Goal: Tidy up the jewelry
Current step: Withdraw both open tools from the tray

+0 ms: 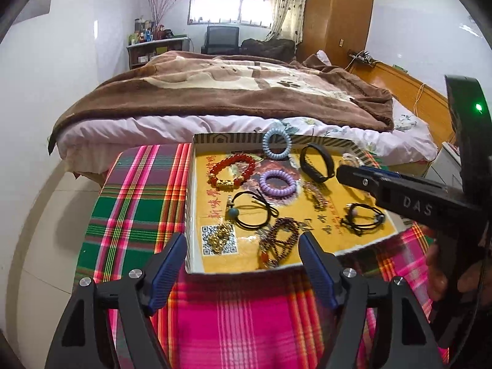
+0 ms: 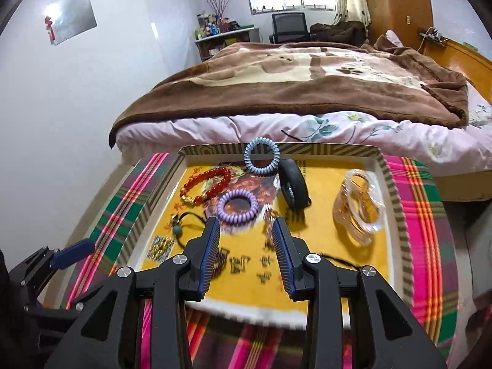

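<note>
— Left view?
— I see my left gripper (image 1: 243, 256) spread wide, nothing between the pads, hovering at the near edge of the tray (image 1: 189, 203); the jewelry lies inside it: red bracelet (image 1: 232, 170), purple coil (image 1: 276, 183).

— Right view?
— My right gripper (image 2: 246, 227) is part spread and empty above the tray (image 2: 396, 203); black band (image 2: 293, 189) and clear bangles (image 2: 358, 212) lie beyond.

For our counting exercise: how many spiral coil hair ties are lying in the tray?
2. A blue coil tie leans against the tray's far wall; a purple coil tie lies mid-tray, right of the red bead bracelet. Others may be hidden behind the grippers.
</note>
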A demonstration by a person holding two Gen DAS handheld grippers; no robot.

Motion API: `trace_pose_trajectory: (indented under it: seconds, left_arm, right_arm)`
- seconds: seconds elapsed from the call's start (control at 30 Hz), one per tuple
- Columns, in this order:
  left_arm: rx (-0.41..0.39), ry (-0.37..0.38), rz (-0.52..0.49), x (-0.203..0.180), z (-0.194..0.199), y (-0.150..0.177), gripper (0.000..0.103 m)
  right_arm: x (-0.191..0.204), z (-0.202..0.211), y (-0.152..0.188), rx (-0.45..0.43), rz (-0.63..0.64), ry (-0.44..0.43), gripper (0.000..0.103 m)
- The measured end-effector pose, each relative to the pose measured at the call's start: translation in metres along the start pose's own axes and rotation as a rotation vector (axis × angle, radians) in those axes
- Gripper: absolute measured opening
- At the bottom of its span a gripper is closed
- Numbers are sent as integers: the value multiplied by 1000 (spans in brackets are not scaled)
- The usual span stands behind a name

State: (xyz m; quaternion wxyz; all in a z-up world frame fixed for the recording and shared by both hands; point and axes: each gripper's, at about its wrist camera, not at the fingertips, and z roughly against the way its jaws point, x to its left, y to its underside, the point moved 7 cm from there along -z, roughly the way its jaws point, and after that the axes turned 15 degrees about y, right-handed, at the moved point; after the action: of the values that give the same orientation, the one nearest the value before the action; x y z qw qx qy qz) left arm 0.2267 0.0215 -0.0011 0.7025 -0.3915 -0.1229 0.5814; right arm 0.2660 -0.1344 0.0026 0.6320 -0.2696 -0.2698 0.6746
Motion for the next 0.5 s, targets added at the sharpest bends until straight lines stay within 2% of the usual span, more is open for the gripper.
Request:
trace_pose_trajectory:
  seconds: [0.2,0.33,0.5]
  left_arm:
    - [-28,-40,-28,-19,27,9,80]
    - [-26,-33,-17,-31,37,19,86]
    - [-18,-55,-14,-38,43,35,87]
  right_arm:
    - [-9,35,23,-30,-3,12,38]
    - [-16,54,40,-43,6,42,40]
    - [-23,65,59,-41,-9,62,40]
